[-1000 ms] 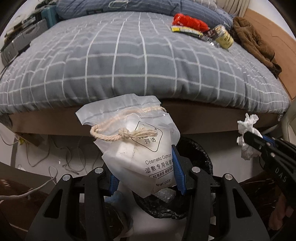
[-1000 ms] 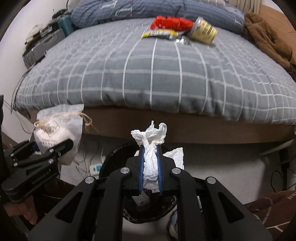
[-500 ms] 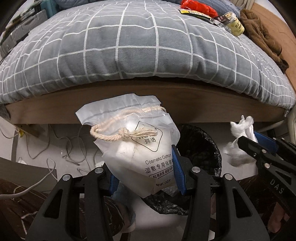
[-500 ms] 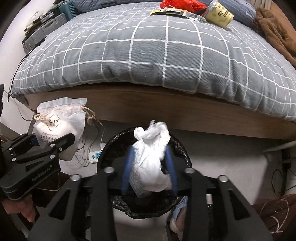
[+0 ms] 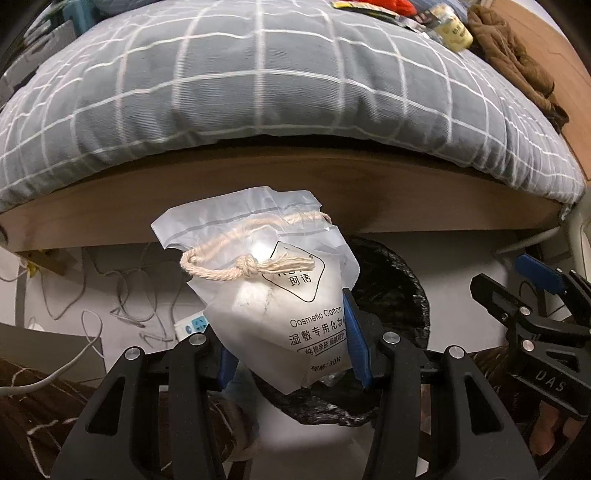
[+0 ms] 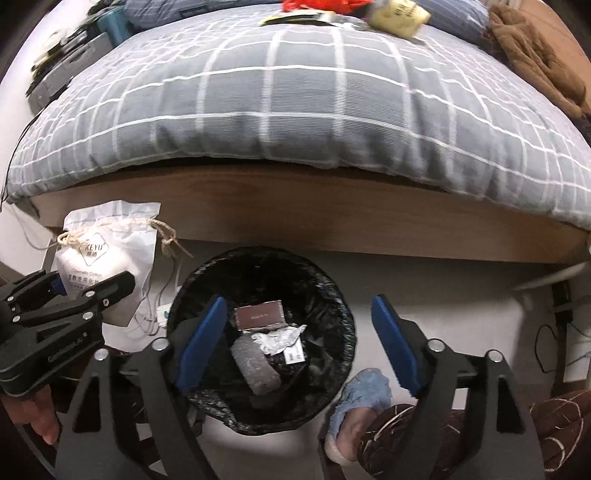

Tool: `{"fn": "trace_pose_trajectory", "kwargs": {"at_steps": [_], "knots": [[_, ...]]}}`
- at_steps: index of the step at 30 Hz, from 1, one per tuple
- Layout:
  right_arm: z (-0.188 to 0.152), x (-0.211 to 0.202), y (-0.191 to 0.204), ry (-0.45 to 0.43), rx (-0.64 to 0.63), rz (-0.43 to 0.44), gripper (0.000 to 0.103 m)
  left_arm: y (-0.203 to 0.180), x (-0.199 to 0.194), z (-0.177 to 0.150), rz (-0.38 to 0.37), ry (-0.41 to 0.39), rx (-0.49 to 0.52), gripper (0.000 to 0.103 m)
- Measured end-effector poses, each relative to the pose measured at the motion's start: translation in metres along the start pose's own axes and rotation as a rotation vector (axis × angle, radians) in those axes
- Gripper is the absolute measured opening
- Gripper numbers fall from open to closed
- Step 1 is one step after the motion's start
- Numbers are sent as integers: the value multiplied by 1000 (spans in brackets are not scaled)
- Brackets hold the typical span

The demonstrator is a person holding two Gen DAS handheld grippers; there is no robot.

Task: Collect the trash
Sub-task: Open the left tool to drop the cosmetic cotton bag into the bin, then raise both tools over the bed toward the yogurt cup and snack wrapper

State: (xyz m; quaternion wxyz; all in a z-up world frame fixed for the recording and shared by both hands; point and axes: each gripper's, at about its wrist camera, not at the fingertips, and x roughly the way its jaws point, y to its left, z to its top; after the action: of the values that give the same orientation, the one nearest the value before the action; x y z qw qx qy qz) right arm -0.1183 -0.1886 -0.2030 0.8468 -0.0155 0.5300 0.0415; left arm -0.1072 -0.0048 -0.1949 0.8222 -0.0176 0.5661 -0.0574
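Note:
My left gripper is shut on a white cosmetic cotton bag with a rope drawstring, held just left of the black-lined trash bin. The bag also shows in the right wrist view, with the left gripper under it. My right gripper is open and empty directly above the trash bin. Inside the bin lie a brown box, crumpled foil and a bubble-wrap roll. The white tissue is not in sight. The right gripper also shows in the left wrist view.
The bed with a grey checked quilt stands behind the bin, its wooden frame close above it. On the bed lie a red wrapper, a yellow can and brown clothing. Cables and a power strip lie on the floor.
My right gripper opened over the bin and the white tissue left it. Both grippers moved lower and closer to the bin. The left gripper kept its hold on the bag.

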Motion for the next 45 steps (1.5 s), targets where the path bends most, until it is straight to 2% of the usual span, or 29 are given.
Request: {"fn": "trace_pose_trajectory", "kwargs": {"at_steps": [7,14,17,19,22,25,28,38,45], "knots": [[5,1,-23,-6,55,-31,92,-26,11,2,-14,13,52,47],[5,-4,-36,-7,95,-61,93,-36,15,0,-14,11,74,51],[6,-5,-38,-7,102,-68,93,-37,15,-1,6,8,82,59],[7,-6,-37,-10,99,-71,93,-37,13,-1,20,2,85,72],[8,-8,-35,-19,95,-71,93,-40,7,-1,45,-28,95,85],[11,-13,-36,-35,98,-72,93,-41,2,2,53,-46,95,92],[17,-24,-37,-71,98,-79,93,-42,-7,4,69,-76,94,97],[46,-83,-50,-262,133,-89,95,-42,-59,28,65,-214,82,97],[64,-100,-51,-353,108,-113,95,-47,-88,48,71,-317,116,97]]}}
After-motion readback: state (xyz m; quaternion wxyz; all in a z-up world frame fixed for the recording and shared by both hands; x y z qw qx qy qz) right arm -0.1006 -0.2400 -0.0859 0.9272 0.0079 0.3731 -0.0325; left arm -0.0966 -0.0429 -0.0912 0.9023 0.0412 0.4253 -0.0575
